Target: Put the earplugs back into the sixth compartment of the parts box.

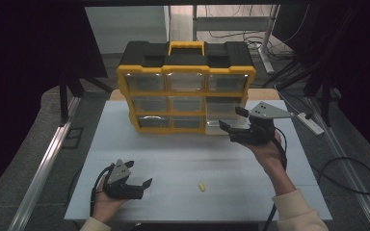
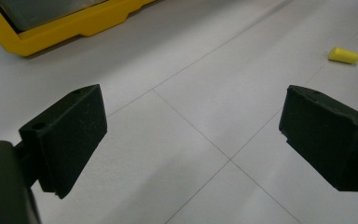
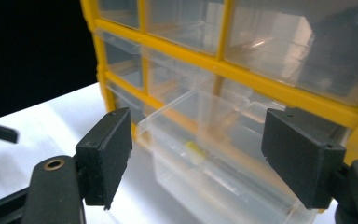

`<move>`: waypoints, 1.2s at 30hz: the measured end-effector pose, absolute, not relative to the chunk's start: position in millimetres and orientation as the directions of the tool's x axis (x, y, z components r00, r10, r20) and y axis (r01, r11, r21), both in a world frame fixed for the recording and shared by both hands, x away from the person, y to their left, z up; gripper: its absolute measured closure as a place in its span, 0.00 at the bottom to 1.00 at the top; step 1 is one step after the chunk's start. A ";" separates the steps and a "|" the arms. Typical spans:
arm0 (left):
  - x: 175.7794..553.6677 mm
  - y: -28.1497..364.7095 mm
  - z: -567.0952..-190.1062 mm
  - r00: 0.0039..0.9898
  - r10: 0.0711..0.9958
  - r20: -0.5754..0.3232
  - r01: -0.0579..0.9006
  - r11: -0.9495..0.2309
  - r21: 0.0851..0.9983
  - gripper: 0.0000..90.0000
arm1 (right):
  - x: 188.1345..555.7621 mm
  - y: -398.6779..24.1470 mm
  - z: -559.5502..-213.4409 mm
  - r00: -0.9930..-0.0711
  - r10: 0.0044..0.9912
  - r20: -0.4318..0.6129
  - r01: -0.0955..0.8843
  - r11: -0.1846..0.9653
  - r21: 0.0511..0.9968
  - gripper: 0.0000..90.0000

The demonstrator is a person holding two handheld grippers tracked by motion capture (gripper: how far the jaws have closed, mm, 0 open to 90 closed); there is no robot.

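Your right gripper [image 1: 235, 120], jaws wide & empty, hangs over the pulled-out clear drawer [image 3: 214, 154] w/ yellow plug [image 3: 194, 150] at organizer's [image 1: 185, 86] bottom-right. Risk: bumping drawer, tipping it off the table's [image 1: 250, 192] far edge.

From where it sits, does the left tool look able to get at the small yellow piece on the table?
Probably yes: the left tool is open, and bare table lies between it and the yellow piece.

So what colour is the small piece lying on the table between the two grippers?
Yellow. The small cylindrical piece shows best in the left gripper view, lying on the white table.
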State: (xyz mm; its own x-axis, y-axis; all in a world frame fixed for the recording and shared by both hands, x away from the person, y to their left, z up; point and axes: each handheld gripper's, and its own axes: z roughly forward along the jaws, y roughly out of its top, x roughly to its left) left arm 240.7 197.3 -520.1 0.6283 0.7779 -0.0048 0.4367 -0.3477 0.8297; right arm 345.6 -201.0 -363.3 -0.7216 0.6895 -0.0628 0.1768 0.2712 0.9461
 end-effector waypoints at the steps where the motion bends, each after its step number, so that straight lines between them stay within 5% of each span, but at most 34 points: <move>1: 240.8 197.0 -520.3 0.629 0.777 -0.006 0.439 -0.348 0.828 0.08 | 337.7 -202.6 -364.7 -0.729 0.682 -0.052 0.177 0.261 0.949 0.27; 36: 241.0 196.1 -521.7 0.633 0.774 -0.010 0.444 -0.353 0.824 0.08 | 285.3 -212.6 -430.6 -0.787 0.617 0.006 0.291 0.362 0.886 0.27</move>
